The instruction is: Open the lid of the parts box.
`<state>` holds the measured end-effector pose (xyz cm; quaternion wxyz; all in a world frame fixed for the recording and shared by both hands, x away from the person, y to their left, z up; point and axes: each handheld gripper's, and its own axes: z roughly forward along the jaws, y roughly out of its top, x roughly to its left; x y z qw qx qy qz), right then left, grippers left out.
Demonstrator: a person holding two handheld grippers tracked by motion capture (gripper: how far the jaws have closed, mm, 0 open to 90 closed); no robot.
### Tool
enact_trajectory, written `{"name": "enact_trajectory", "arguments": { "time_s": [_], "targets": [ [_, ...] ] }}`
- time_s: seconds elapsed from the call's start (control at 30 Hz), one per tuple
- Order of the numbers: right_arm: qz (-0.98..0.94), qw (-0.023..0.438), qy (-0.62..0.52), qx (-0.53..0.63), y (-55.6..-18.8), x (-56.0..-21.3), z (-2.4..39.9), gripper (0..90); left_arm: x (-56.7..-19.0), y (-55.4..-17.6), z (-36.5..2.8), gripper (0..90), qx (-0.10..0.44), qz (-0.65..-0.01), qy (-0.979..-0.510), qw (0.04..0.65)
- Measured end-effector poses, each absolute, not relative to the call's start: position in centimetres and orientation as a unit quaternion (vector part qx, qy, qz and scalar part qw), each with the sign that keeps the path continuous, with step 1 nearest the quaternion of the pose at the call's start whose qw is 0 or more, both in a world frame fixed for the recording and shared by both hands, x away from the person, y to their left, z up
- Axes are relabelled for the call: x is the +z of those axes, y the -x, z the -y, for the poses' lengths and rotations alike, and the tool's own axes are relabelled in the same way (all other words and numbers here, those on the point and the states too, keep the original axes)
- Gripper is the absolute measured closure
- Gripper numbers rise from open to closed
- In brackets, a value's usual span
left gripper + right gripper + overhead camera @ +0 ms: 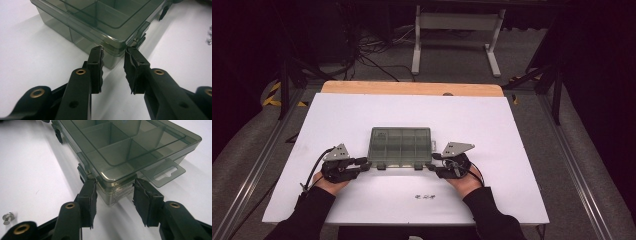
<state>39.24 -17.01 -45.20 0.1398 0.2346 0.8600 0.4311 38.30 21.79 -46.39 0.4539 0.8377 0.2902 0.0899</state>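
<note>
A smoky clear compartment box (400, 145) lies with its lid down in the middle of the white table (492, 130). My left gripper (366, 164) is at its near left corner. In the left gripper view the jaws stand a little apart, and the corner of the box (100, 20) sits between the tips of the left gripper (113, 50). My right gripper (431, 167) is at the near right corner. There the corner of the box (130, 145) sits between the jaws of the right gripper (112, 183), with a slim gap at one pad.
Two dark latches (379, 166) line the box's near edge, and a clear hang tab (165, 173) sticks out of its side. A small metal screw (7, 217) lies loose on the table. A wooden strip (412, 88) borders the far edge; the floor beyond holds cables.
</note>
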Motion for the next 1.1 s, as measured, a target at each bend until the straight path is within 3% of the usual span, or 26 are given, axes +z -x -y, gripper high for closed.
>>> {"name": "enact_trajectory", "arguments": {
  "time_s": [0.73, 1.1],
  "targets": [
    [-0.846, 0.136, -0.237, 0.458, -38.7, -43.8, 17.3, 65.5, -45.7, -38.1, -22.3, 76.8, 0.083, -0.297, -0.816, 0.49],
    [-0.824, 0.143, -0.248, 0.488, -38.7, -43.1, 17.5, 81.7, -44.9, -37.8, -22.4, 85.1, 0.092, -0.292, -0.777, 0.55]
  ]
}}
